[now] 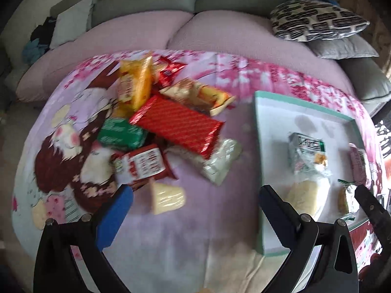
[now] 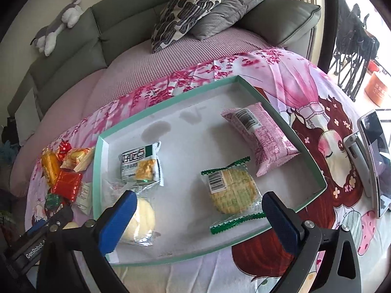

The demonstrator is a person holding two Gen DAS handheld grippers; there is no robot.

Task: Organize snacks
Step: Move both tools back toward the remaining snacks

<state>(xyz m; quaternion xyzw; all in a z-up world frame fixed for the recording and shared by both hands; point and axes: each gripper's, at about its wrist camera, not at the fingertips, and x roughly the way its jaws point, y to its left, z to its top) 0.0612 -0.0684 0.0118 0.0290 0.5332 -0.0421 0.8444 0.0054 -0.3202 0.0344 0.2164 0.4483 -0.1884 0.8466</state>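
Left gripper [image 1: 193, 195], right gripper [image 2: 199, 206] apparently agape.

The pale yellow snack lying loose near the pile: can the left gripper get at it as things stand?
Probably yes. The left gripper is open and empty, and the pale yellow snack lies alone on the sheet between its fingers, just clear of the red-and-white packet.

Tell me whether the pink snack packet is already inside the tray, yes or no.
Yes: the right wrist view shows the pink snack packet lying inside the tray, near its far right wall.
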